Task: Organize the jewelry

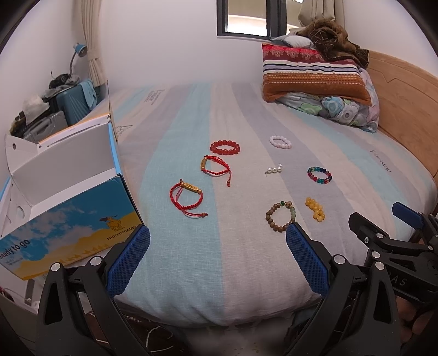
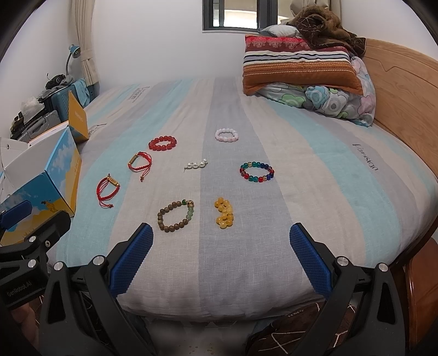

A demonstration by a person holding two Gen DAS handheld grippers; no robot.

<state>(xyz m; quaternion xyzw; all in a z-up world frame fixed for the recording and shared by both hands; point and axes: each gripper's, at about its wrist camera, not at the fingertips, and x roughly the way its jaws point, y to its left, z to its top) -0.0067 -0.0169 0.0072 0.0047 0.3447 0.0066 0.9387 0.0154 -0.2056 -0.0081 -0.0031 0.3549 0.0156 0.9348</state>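
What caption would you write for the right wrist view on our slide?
Open right gripper hovers at the edge of a striped bed spread with eight pieces of jewelry.

Home bedroom: striped bed (image 2: pixel 273 260), wooden headboard (image 2: pixel 402 90), stacked pillows (image 2: pixel 298 71), curtained window (image 2: pixel 235 15).

We look over our left gripper (image 1: pixel 217 257), its blue pads spread wide above the near edge of the striped bed (image 1: pixel 191 273), holding nothing. On the sheet lie a red bead bracelet (image 1: pixel 225 147), two red cord bracelets (image 1: pixel 216 167) (image 1: pixel 187 198), a white bead bracelet (image 1: pixel 280 142), a short pearl strand (image 1: pixel 273 169), a multicolored bead bracelet (image 1: pixel 319 175), a wooden bead bracelet (image 1: pixel 280 216) and a bunched yellow bead bracelet (image 1: pixel 315 209). An open shoebox (image 1: pixel 71 216) sits at left; our right gripper (image 1: pixel 394 232) shows at right; pillows (image 1: pixel 314 76) are stacked by the headboard.
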